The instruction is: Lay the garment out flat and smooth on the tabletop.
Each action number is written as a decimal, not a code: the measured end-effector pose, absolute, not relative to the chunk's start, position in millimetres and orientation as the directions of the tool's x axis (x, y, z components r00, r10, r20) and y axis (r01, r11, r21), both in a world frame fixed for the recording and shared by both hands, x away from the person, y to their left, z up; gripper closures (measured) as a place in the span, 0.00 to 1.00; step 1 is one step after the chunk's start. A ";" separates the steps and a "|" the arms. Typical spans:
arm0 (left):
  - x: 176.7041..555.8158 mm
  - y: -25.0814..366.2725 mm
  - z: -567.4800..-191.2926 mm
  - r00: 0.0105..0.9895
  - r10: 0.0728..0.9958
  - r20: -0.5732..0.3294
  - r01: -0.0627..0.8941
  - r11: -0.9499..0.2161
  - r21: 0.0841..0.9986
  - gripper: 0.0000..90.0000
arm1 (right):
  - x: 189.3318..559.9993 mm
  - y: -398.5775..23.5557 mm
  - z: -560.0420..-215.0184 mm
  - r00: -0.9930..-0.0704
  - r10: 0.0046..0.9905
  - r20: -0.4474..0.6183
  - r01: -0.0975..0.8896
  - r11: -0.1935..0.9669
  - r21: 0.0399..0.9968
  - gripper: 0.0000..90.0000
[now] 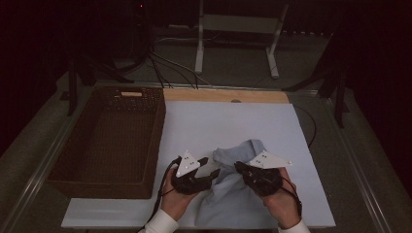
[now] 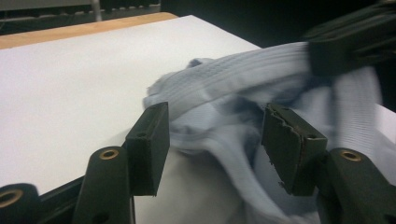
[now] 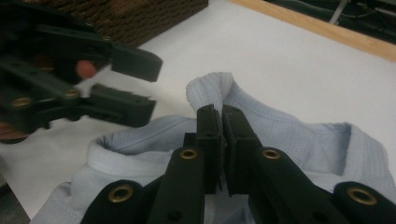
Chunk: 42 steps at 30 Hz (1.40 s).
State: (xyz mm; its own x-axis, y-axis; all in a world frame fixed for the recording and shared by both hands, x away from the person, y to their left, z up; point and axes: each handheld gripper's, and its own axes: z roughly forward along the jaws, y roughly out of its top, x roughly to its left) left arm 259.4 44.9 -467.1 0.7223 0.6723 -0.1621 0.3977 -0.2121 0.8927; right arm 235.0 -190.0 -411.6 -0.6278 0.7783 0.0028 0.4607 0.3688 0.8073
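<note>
1. Nearest the high camera, at six o'clock, two white sleeves (image 1: 163, 223) came in from the bottom edge, each hand holding a black gripper.
2. The right gripper (image 3: 222, 122) had its jaws pressed together, pinching a fold of a pale blue shirt (image 3: 299, 135) and lifting that edge off the table, probably to keep the cloth from sliding.
3. The left gripper (image 2: 212, 140) stood at about nine o'clock from the right one, its jaws spread with shirt fabric lying between them but not clamped; it seemed placed to take a second hold.
4. The shirt (image 1: 233, 189) lay crumpled on the white board (image 1: 218, 121), near its front edge, between and under both grippers.
5. A brown wicker basket (image 1: 97, 174) sat at nine o'clock, touching the board's left side, open and close enough to receive the shirt, judging by its placement.
6. A strip of wooden table edge (image 1: 223, 95) showed at twelve o'clock.
</note>
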 end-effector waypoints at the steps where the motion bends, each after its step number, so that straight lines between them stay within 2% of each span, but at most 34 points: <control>1: 262.3 44.0 -468.1 0.716 0.679 -0.160 0.402 -0.214 0.891 0.47 | 235.0 -190.6 -411.5 -0.627 0.779 0.003 0.461 0.368 0.808 0.96; 6: 275.6 39.1 -472.1 0.701 0.688 -0.190 0.433 -0.199 0.879 0.46 | 234.1 -192.5 -409.7 -0.622 0.783 0.009 0.458 0.355 0.815 0.96; 12: 284.6 31.4 -474.7 0.692 0.702 -0.170 0.437 -0.220 0.872 0.47 | 230.8 -198.1 -403.6 -0.610 0.793 0.005 0.436 0.331 0.837 0.96; 16: 292.5 25.7 -476.9 0.676 0.716 -0.174 0.453 -0.219 0.864 0.50 | 229.1 -200.3 -401.7 -0.606 0.795 0.004 0.431 0.324 0.842 0.96; 21: 304.5 20.7 -481.1 0.664 0.725 -0.184 0.485 -0.231 0.843 0.60 | 226.3 -202.4 -398.4 -0.602 0.799 0.003 0.420 0.314 0.852 0.96; 22: 306.5 20.2 -481.1 0.663 0.725 -0.186 0.489 -0.232 0.841 0.64 | 225.8 -203.1 -397.5 -0.602 0.798 0.001 0.417 0.313 0.853 0.96; 25: 310.6 23.7 -476.3 0.662 0.722 -0.203 0.494 -0.215 0.842 0.86 | 226.7 -205.1 -398.1 -0.596 0.803 -0.010 0.417 0.321 0.850 0.96; 28: 313.5 29.9 -467.7 0.662 0.720 -0.208 0.487 -0.202 0.850 0.96 | 228.5 -206.9 -401.3 -0.591 0.807 -0.007 0.427 0.320 0.846 0.96; 42: 309.2 43.0 -435.9 0.673 0.699 -0.241 0.447 -0.126 0.886 0.98 | 228.2 -197.8 -407.2 -0.607 0.794 -0.024 0.428 0.352 0.832 0.95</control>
State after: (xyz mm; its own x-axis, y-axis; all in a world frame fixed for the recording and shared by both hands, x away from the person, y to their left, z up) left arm 309.2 43.0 -435.9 0.6734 0.6990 -0.2406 0.4470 -0.1258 0.8857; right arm 228.2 -197.8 -407.2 -0.6070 0.7944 -0.0242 0.4281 0.3524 0.8322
